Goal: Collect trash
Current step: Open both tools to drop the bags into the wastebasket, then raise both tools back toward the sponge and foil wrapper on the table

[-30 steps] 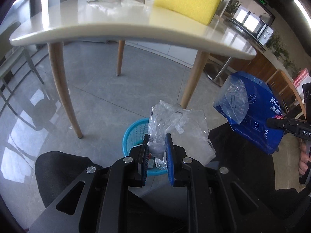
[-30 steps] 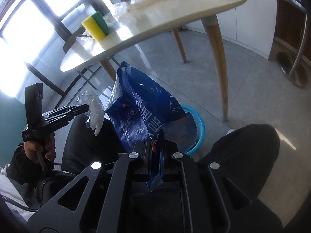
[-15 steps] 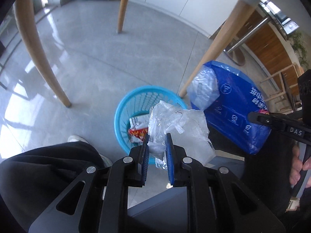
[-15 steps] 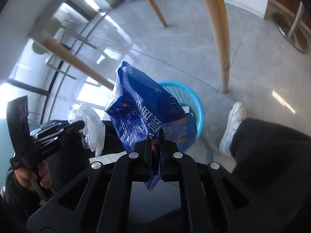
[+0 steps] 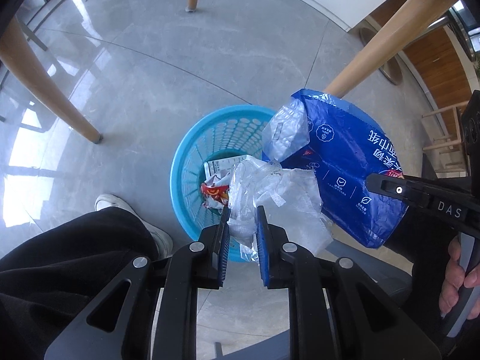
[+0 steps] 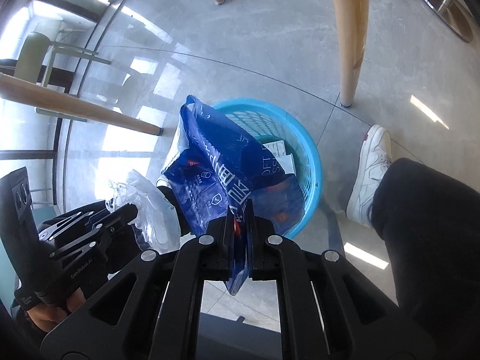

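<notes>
Left gripper (image 5: 243,225) clamped on crumpled clear plastic wrap (image 5: 270,192), held above the near rim of the blue basket (image 5: 192,156) on the grey tiled floor (image 5: 180,60). Right gripper (image 6: 240,225) pinched tight on the lower edge of the blue tissue-pack bag (image 6: 228,162); the bag hangs over the basket's left side and hides much of its interior in the right wrist view. In the left wrist view the bag covers the basket's right rim and the foot of a wooden table leg (image 5: 387,36). Inside the basket: a red wrapper (image 5: 214,193) and a white printed paper (image 5: 222,165), both partly masked by the clear wrap; print unreadable. Basket's near wall hidden behind the left gripper's fingers (image 5: 223,240). Person's dark trousers (image 5: 69,258) and a white shoe (image 6: 370,177) sit just beside the basket. Tabletop is out of frame; only legs visible.
</notes>
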Motion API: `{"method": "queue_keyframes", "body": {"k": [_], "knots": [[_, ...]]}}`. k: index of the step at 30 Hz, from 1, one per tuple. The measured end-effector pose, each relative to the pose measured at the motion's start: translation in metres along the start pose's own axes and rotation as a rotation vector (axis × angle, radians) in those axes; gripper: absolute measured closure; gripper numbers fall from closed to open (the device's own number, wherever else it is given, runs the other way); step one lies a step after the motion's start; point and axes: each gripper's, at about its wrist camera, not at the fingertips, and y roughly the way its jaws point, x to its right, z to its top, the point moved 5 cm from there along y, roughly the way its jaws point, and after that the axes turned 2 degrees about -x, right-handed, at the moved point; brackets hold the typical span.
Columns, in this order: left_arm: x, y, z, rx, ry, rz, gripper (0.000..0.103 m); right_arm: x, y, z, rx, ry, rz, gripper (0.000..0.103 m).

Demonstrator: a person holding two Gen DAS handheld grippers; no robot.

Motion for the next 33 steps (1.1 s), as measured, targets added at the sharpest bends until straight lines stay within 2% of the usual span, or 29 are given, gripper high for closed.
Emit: {"method": "queue_keyframes", "body": {"k": [4, 7, 9, 10, 11, 12, 15, 16, 17, 18, 20, 24, 33], "knots": [[-0.002, 0.013, 0.003, -0.026, -0.007, 0.009, 0.085, 0.005, 0.014, 0.007, -0.019, 0.009, -0.008, 0.096], [0.000, 0.020, 0.006, -0.039, -0.010, 0.012, 0.082, 0.007, 0.020, 0.012, -0.027, 0.016, -0.002, 0.083], [-0.001, 0.025, 0.008, -0.038, -0.009, 0.029, 0.075, 0.010, 0.024, 0.015, -0.028, 0.024, -0.015, 0.079], [-0.001, 0.026, 0.008, -0.042, -0.012, 0.032, 0.073, 0.011, 0.025, 0.016, -0.027, 0.028, -0.022, 0.074], [-0.002, 0.027, 0.008, -0.049, -0.016, 0.035, 0.065, 0.010, 0.024, 0.016, -0.025, 0.034, -0.029, 0.062], [-0.004, 0.029, 0.007, -0.055, -0.021, 0.040, 0.051, 0.011, 0.022, 0.016, -0.020, 0.040, -0.037, 0.055], [-0.009, 0.030, 0.008, -0.061, -0.045, 0.044, 0.024, 0.012, 0.019, 0.016, -0.005, 0.038, -0.061, 0.024], [-0.011, 0.031, 0.008, -0.062, -0.051, 0.049, 0.018, 0.013, 0.017, 0.017, 0.008, 0.035, -0.071, 0.014], [-0.013, 0.030, 0.008, -0.060, -0.055, 0.058, 0.008, 0.013, 0.015, 0.017, 0.019, 0.032, -0.078, 0.013], [-0.014, 0.029, 0.008, -0.054, -0.059, 0.061, 0.006, 0.012, 0.014, 0.018, 0.023, 0.026, -0.085, 0.013], [-0.015, 0.030, 0.007, -0.065, -0.058, 0.059, 0.006, 0.012, 0.014, 0.017, 0.025, 0.019, -0.091, 0.009], [-0.015, 0.028, 0.005, -0.066, -0.054, 0.043, 0.006, 0.010, 0.012, 0.014, 0.024, -0.003, -0.114, 0.009], [-0.010, 0.006, -0.001, -0.002, -0.029, 0.071, 0.006, -0.001, -0.007, -0.002, 0.058, -0.071, -0.138, 0.009]]}}
